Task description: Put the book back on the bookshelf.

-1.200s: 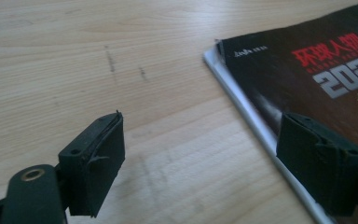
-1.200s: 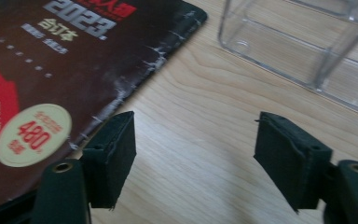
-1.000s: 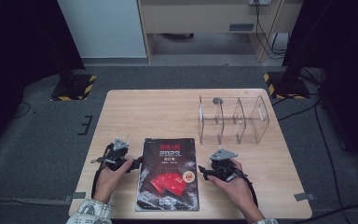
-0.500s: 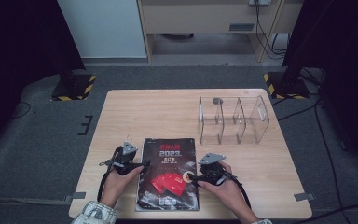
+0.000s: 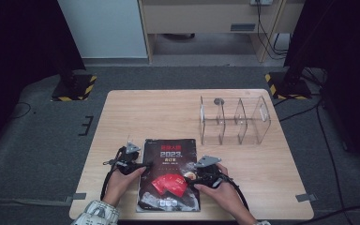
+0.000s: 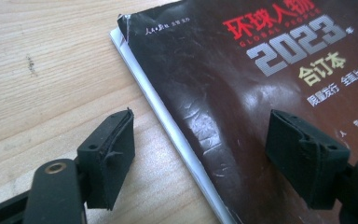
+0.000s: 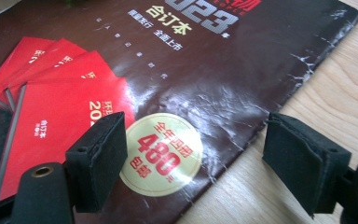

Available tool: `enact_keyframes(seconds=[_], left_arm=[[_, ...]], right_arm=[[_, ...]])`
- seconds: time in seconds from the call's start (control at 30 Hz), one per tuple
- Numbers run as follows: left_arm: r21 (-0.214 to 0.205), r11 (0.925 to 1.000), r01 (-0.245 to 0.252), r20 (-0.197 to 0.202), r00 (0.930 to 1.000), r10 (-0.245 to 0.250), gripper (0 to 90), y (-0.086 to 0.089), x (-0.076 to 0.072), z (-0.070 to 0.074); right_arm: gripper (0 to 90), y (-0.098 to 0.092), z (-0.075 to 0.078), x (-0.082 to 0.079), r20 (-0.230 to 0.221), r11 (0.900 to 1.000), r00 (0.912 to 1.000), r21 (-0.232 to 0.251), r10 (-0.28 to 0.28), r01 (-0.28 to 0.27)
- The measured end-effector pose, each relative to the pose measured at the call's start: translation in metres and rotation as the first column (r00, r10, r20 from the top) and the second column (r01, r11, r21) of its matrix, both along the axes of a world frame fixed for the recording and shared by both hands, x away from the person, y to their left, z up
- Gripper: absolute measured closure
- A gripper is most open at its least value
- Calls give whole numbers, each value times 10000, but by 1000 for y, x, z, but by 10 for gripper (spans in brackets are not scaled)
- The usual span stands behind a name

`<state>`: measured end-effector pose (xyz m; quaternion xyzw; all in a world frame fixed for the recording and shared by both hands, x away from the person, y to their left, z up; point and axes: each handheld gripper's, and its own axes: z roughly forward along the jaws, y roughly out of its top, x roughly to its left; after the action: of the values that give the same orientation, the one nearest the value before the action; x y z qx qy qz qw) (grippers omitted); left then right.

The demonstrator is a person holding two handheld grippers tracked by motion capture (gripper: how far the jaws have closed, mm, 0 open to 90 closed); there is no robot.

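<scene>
High view: the glossy dark magazine with red cards printed on its cover [image 5: 169, 174] lies at lower centre of the pale wooden table [image 5: 159, 110]. Since a second ago both hands have closed in on its edges, the left gripper [image 5: 143, 165] from the left and the right gripper [image 5: 191, 177] from the right.

Left gripper view: jaws spread, straddling the magazine's page edge without pinching it.

Right gripper view: jaws have just been opening, astride the cover's right edge. A two-sided lift looks imminent.

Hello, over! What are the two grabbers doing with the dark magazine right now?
Left gripper open, astride magazine left edge. Right gripper just opening, astride right edge. Magazine flat on table, not gripped. Nothing in the way.
</scene>
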<state>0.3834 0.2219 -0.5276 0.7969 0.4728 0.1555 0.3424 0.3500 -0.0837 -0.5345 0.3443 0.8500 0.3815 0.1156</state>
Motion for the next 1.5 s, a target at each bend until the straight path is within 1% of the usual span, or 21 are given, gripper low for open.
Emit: enact_keyframes(seconds=[0.07, 0.23, 0.27, 0.3, 0.33, 0.43, 0.53, 0.63, 0.7, 0.73, 0.77, 0.83, 0.93, 0.97, 1.03, 1.13, 1.2, 1.27, 1.33, 1.43, 1.5], left_arm=[[8, 9999, 112, 142, 9998, -112, 234, -2, -1, -1], [-111, 9989, 461, 85, 9989, -461, 275, -5, -2, -1], [-246, 9986, 475, 75, 9989, -473, 277, -6, -2, -1], [-246, 9986, 475, 75, 9989, -473, 280, -6, -2, -1], [-475, 9983, 351, -25, 9994, -352, 288, -6, -2, 0], [-797, 9967, 156, -46, 9999, -160, 341, -2, -2, 0], [-1306, 9914, -19, -191, 9998, -6, 364, 2, -1, -1], [-1566, 9876, -34, -128, 9999, 15, 387, 4, -2, 2], [-2119, 9771, 175, -37, 9998, -187, 435, 5, -4, 6], [-2119, 9771, 175, -37, 9998, -187, 435, 5, -4, 6], [-1923, 9803, 451, 62, 9990, -448, 432, 1, -6, 8], [-1775, 9815, 711, -31, 9973, -728, 432, -3, -7, 7], [-1147, 9890, 933, 83, 9956, -929, 421, -10, -8, 6], [-1060, 9897, 959, 117, 9954, -952, 420, -10, -8, 6], [-1036, 9903, 924, 161, 9957, -912, 434, -10, -6, 7], [-1033, 9904, 917, 235, 9957, -897, 498, -8, -5, 6], [-1078, 9896, 949, 293, 9953, -922, 560, -10, -5, 7], [-1080, 9884, 1071, 484, 9936, -1024, 635, -11, -6, 10], [-1157, 9847, 1302, 555, 9907, -1245, 680, -13, -9, 13], [-970, 9851, 1417, 537, 9891, -1370, 677, -18, -10, 12], [-1133, 9843, 1352, 437, 9904, -1310, 662, -20, -8, 10]], right_arm=[[216, 2, 0, 0, 53, 10000, 10000, 0, -41, 41], [209, 5, -1, -2, 63, 10000, 10000, 59, -29, 29], [209, 5, -1, -2, 70, 10000, 10000, 67, -19, 19], [209, 5, -1, -2, 68, 10000, 10000, 65, -15, 15], [210, 5, -1, -2, 78, 10000, 10000, 87, -42, 42], [210, 5, -2, -3, 134, 9999, 9999, 123, -77, 75], [210, 5, -2, -3, 165, 9999, 9998, 140, -99, 96], [209, 5, -2, -4, 185, 9998, 9997, 162, -133, 130], [210, 5, -2, -4, 160, 9998, 9998, 165, -125, 122], [210, 5, -2, -4, 160, 9998, 9998, 165, -125, 122], [209, 4, -2, -4, 177, 9998, 9998, 168, -120, 117], [210, 4, -2, -4, 182, 9998, 9998, 175, -115, 112], [210, 4, -3, -4, 224, 9997, 9997, 189, -134, 130], [210, 4, -3, -4, 231, 9997, 9996, 187, -148, 143], [211, 4, -3, -4, 235, 9997, 9996, 183, -148, 143], [210, 4, -3, -4, 232, 9997, 9996, 189, -148, 144], [210, 4, -3, -4, 231, 9997, 9996, 187, -147, 142], [210, 4, -3, -4, 229, 9997, 9997, 186, -129, 124], [210, 4, -3, -4, 230, 9998, 9997, 182, -130, 126], [210, 4, -3, -4, 232, 9998, 9996, 179, -128, 124], [210, 4, -3, -4, 228, 9998, 9997, 181, -125, 121]])
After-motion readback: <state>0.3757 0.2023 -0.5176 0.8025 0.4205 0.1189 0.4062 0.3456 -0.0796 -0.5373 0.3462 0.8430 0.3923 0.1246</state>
